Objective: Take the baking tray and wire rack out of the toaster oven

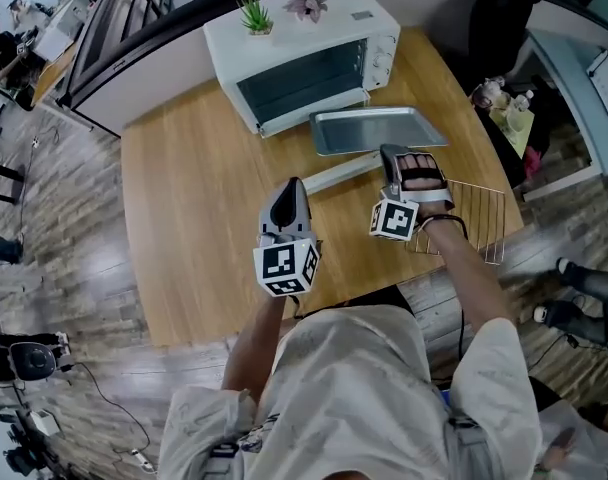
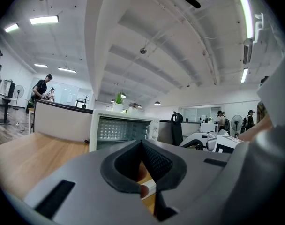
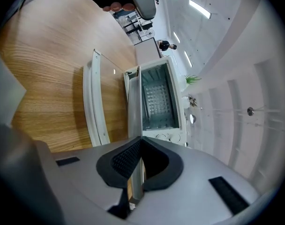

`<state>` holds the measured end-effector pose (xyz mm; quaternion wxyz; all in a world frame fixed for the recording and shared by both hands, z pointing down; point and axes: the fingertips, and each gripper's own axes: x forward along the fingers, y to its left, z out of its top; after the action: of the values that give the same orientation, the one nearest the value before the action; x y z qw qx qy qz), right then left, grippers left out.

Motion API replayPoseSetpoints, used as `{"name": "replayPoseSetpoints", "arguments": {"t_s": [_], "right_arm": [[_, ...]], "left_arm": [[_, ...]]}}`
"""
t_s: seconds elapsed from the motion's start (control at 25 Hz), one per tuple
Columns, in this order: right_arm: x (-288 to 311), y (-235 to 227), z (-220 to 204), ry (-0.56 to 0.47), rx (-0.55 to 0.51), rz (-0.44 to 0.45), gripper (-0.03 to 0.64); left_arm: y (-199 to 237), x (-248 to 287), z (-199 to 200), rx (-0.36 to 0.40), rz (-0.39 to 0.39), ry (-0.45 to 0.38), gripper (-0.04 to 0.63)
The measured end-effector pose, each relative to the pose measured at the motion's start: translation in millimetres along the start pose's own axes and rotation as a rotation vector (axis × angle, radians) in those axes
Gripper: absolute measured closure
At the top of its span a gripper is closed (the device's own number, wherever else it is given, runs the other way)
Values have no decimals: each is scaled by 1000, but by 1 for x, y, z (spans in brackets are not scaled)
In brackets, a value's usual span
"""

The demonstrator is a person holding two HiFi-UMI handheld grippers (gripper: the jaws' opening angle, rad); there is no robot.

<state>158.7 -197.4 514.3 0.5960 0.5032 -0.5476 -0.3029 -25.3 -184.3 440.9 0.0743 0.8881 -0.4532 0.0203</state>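
The white toaster oven stands at the table's far side with its door folded down. A silver baking tray lies outside it, just right of the oven's mouth. My right gripper is shut on the tray's near edge; in the right gripper view the thin metal edge runs from the closed jaws toward the oven. The wire rack rests on the table's right edge, beneath my right wrist. My left gripper hovers over mid-table, shut and empty, pointing at the oven.
Two small potted plants sit on top of the oven. The lowered door lies between the grippers and the oven cavity. The wooden table ends close behind the wire rack. An office chair stands beyond the oven.
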Motion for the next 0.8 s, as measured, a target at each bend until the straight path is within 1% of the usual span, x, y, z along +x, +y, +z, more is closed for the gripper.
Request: {"name": "replayPoseSetpoints", "arguments": {"t_s": [0.36, 0.8], "right_arm": [[-15, -2, -56, 126, 81, -11, 591], [-31, 9, -115, 253, 176, -13, 591]], "left_arm": [[-40, 18, -2, 17, -106, 16, 581], [-67, 33, -8, 25, -178, 41, 581]]}}
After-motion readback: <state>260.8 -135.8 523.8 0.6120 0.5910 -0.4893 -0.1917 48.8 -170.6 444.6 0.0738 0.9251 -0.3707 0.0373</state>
